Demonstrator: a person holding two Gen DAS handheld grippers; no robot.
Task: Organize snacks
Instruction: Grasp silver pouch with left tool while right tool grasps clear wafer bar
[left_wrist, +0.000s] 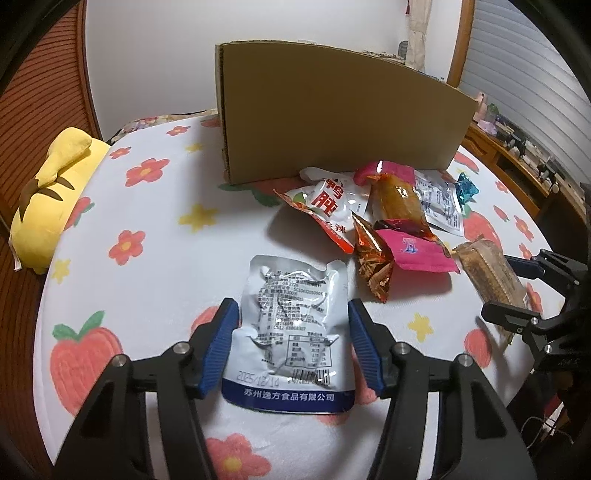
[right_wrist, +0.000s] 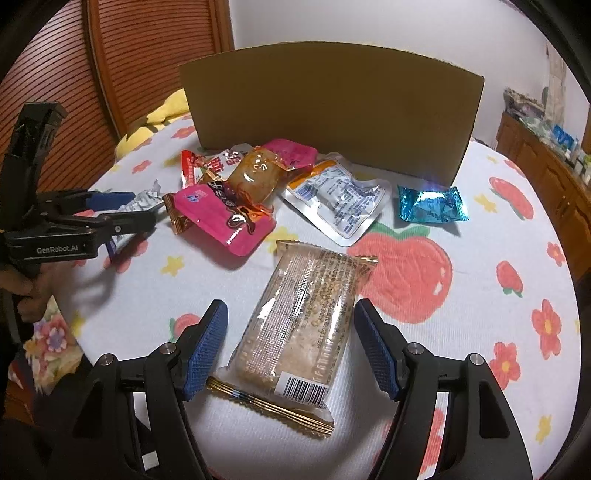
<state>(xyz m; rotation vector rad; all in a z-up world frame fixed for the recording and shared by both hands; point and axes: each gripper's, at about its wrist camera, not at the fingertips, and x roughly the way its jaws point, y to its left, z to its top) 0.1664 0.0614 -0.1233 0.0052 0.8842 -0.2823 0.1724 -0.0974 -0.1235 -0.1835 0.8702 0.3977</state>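
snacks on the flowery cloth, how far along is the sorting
Nothing looks put away yet: the brown cardboard box shows only its outer wall, its inside hidden. In hand: the open left tool straddles a silver foil pouch, and the open right tool straddles a clear-wrapped biscuit bar. Left: the pink packet, blue foil candy and the rest of the pile.

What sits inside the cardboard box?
Unknown: only the cardboard box's plain outer wall faces both cameras, hiding its interior. The snacks all lie on the floral cloth in front.
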